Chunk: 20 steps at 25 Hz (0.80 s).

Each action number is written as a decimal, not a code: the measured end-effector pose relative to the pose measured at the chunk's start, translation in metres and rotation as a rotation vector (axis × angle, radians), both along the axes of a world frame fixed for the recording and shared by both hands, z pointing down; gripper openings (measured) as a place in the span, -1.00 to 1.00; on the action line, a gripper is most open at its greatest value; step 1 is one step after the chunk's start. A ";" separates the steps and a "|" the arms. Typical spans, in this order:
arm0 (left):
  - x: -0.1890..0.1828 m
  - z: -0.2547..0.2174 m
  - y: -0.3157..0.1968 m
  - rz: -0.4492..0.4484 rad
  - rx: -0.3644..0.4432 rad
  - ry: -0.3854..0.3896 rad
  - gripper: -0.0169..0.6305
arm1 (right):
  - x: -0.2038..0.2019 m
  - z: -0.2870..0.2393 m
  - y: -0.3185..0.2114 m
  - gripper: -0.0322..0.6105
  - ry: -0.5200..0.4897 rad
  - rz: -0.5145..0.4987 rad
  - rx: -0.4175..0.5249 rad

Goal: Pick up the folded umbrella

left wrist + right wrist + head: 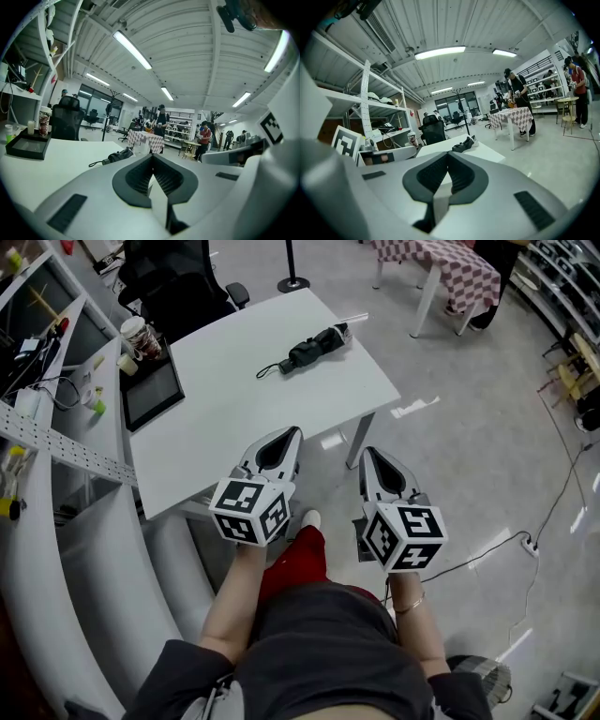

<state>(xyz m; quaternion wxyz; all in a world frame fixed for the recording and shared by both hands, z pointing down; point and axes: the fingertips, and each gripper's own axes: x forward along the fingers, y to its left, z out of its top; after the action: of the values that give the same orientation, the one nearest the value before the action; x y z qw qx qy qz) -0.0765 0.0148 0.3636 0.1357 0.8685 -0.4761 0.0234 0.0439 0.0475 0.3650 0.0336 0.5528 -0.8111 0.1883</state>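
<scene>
The folded black umbrella lies on the far right part of the white table, its strap loop trailing to the left. It also shows ahead in the left gripper view as the umbrella and in the right gripper view as the umbrella. My left gripper hovers over the table's near edge, shut with nothing between its jaws. My right gripper hangs beside it, off the table's near right corner above the floor, also shut and empty. Both point toward the umbrella, well short of it.
A black tray with a cup sits at the table's left end, a black office chair behind it. A curved white shelf unit runs along the left. A checkered table stands far right; a cable crosses the floor.
</scene>
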 end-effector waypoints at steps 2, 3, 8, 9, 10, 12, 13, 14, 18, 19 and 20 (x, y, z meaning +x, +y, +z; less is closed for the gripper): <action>-0.002 0.002 -0.014 0.003 -0.008 -0.001 -0.91 | -0.004 -0.001 -0.016 -0.84 0.003 -0.001 -0.004; -0.003 0.002 -0.021 0.007 -0.012 -0.003 -0.91 | -0.005 -0.001 -0.023 -0.84 0.004 0.000 -0.006; -0.008 0.005 -0.060 0.019 -0.024 -0.010 -0.91 | -0.016 -0.001 -0.065 -0.84 0.005 0.000 -0.016; -0.010 0.005 -0.068 0.021 -0.027 -0.011 -0.91 | -0.017 -0.001 -0.073 -0.84 0.005 0.000 -0.018; -0.011 0.005 -0.076 0.023 -0.030 -0.012 -0.91 | -0.019 -0.002 -0.082 -0.84 0.006 0.000 -0.020; -0.014 0.006 -0.093 0.026 -0.035 -0.013 -0.91 | -0.022 -0.002 -0.099 -0.84 0.009 0.002 -0.024; -0.016 0.006 -0.101 0.028 -0.036 -0.016 -0.91 | -0.024 -0.002 -0.107 -0.84 0.010 0.003 -0.026; -0.017 0.007 -0.110 0.030 -0.038 -0.020 -0.91 | -0.025 -0.002 -0.115 -0.84 0.011 0.005 -0.027; -0.019 0.010 -0.142 0.045 -0.044 -0.032 -0.91 | -0.026 0.000 -0.144 -0.84 0.016 0.019 -0.033; -0.019 0.010 -0.150 0.049 -0.046 -0.032 -0.91 | -0.025 0.000 -0.151 -0.84 0.017 0.024 -0.034; -0.018 0.011 -0.157 0.054 -0.047 -0.033 -0.91 | -0.024 0.000 -0.158 -0.84 0.019 0.030 -0.034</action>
<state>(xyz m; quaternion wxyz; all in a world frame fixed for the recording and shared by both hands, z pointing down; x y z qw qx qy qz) -0.0947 -0.1424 0.3744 0.1475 0.8771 -0.4541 0.0523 0.0197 -0.1107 0.3652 0.0478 0.5658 -0.7991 0.1975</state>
